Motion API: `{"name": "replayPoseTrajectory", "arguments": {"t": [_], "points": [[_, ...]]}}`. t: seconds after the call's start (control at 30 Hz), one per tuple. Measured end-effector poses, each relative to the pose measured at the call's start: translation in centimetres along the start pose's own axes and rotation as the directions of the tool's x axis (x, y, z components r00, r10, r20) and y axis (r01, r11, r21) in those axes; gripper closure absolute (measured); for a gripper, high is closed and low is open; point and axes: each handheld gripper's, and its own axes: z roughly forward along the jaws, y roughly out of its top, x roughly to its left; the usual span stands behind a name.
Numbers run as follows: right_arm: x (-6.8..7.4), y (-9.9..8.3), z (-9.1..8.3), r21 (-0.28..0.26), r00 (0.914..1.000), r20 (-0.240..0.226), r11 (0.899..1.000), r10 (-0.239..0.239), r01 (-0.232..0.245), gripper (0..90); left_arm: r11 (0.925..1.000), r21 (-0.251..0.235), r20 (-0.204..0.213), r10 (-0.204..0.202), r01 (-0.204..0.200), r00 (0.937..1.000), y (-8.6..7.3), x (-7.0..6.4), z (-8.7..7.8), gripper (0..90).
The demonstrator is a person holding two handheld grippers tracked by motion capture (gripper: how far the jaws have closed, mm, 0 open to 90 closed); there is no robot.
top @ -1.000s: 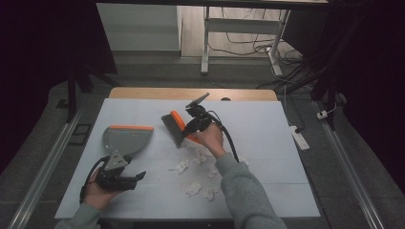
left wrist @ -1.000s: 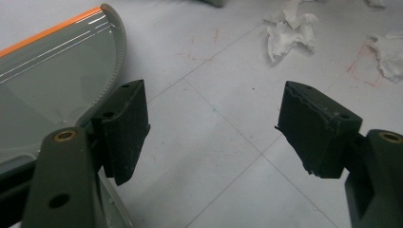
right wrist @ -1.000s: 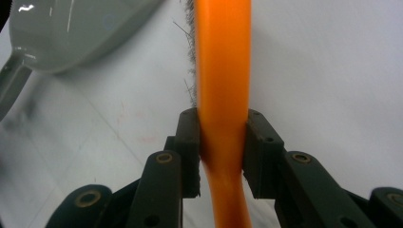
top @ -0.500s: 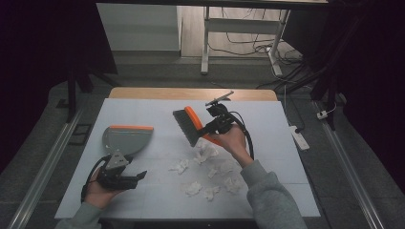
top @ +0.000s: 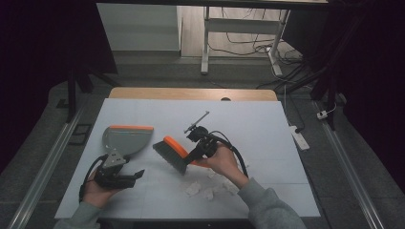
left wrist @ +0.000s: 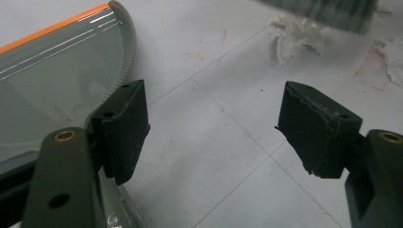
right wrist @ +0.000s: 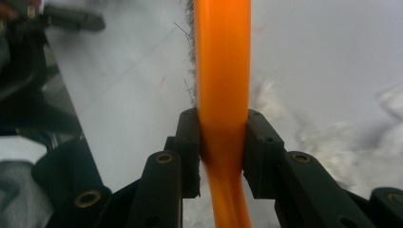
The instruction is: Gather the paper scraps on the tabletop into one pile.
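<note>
Right gripper (top: 197,153) has the brush (top: 173,152) by its orange handle (right wrist: 223,85), both jaws pressed flat against the sides of it, a firm clamp in the right gripper view. The brush sits near the centre of the white table (top: 267,129), bristle head pointing toward nine o'clock and angled down at the surface, though whether the bristles actually touch I cannot tell from the high view. The person's right hand (top: 224,162) comes in from about five o'clock.

Paper scraps (top: 205,188) lie scattered at six o'clock of the brush, just beside it and close to the table's near edge. In the left gripper view a crumpled scrap (left wrist: 297,38) sits at one o'clock beyond the jaws.

Over at nine o'clock of the brush, the grey dustpan (top: 125,139) with its orange lip lies flat, near the bristles but apart from them. The left gripper (top: 125,177) hangs at six o'clock of the dustpan, jaws spread wide and holding nothing, bare table between them. One jaw sits right at the dustpan's curved rim (left wrist: 126,52); whether it touches, I cannot tell.
</note>
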Motion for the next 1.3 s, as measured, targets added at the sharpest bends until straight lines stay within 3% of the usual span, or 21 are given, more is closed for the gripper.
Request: {"name": "replayPoseTrajectory", "arguments": {"t": [0.13,0.2,0.4,0.43,0.5,0.53,0.57,0.67,0.8,0.87,0.97,1.07,1.17,1.3], "points": [[1.1,0.0,1.9,0.076,0.9984,0.002,0.996,-0.056,0.056,70.3,1.0000,0.003,0.002,-0.005,0.005,1.0000,0.0,0.0,0.1,26.1],[1.2,0.2,2.7,0.097,0.9950,0.046,0.992,-0.089,0.084,70.3,1.0000,0.007,0.003,-0.004,0.004,1.0000,-0.1,0.0,0.2,26.1],[-1.3,0.3,1.7,0.108,0.9933,0.113,0.994,-0.025,0.013,70.3,1.0000,0.005,0.007,-0.009,0.009,0.9999,-0.2,0.2,0.1,26.1],[-1.7,0.1,1.1,0.101,0.9901,0.139,0.995,-0.013,-0.002,70.3,0.9999,0.006,0.008,-0.009,0.009,0.9999,-0.2,0.2,0.2,26.2],[-2.7,-0.4,-0.2,0.090,0.9748,0.223,0.996,-0.002,-0.018,70.3,0.9999,0.009,0.010,-0.009,0.009,0.9999,-0.3,0.3,0.3,26.2],[-3.2,-0.6,-0.9,0.072,0.9715,0.237,0.997,0.012,-0.029,70.3,0.9999,0.011,0.010,-0.008,0.008,0.9999,-0.2,0.3,0.3,26.2],[-3.6,-0.9,-1.5,0.047,0.9724,0.232,0.998,0.027,-0.039,70.3,0.9999,0.011,0.010,-0.007,0.007,0.9999,-0.2,0.2,0.3,26.2],[-3.5,-1.5,-3.9,-0.047,0.9871,0.155,0.998,0.041,-0.034,70.3,0.9999,0.011,0.008,-0.007,0.007,0.9999,-0.2,0.2,0.3,26.2],[-2.0,-2.3,-6.5,-0.106,0.9943,0.106,0.994,-0.012,0.023,70.3,0.9999,0.011,0.006,-0.010,0.010,0.9999,-0.2,0.2,0.3,26.2],[-1.3,-2.9,-7.2,-0.105,0.9936,0.107,0.993,-0.035,0.047,70.3,0.9999,0.011,0.006,-0.012,0.012,0.9999,-0.2,0.2,0.3,26.2],[-0.2,-4.2,-7.3,-0.059,0.9938,0.087,0.996,-0.069,0.074,70.3,0.9999,0.008,0.007,-0.014,0.014,0.9999,-0.2,0.3,0.2,26.2],[1.0,-5.7,-6.2,0.045,0.9875,0.048,0.988,-0.150,0.148,70.3,0.9998,0.007,0.010,-0.020,0.020,0.9998,-0.3,0.3,0.2,26.2],[2.4,-7.0,-4.8,0.139,0.9777,0.026,0.969,-0.209,0.203,70.3,0.9998,0.010,0.010,-0.020,0.020,0.9998,-0.2,0.3,0.3,26.2],[3.4,-7.8,-3.5,0.221,0.9635,-0.008,0.939,-0.268,0.263,70.3,0.9997,0.010,0.010,-0.023,0.023,0.9997,-0.3,0.3,0.3,26.2]]}}
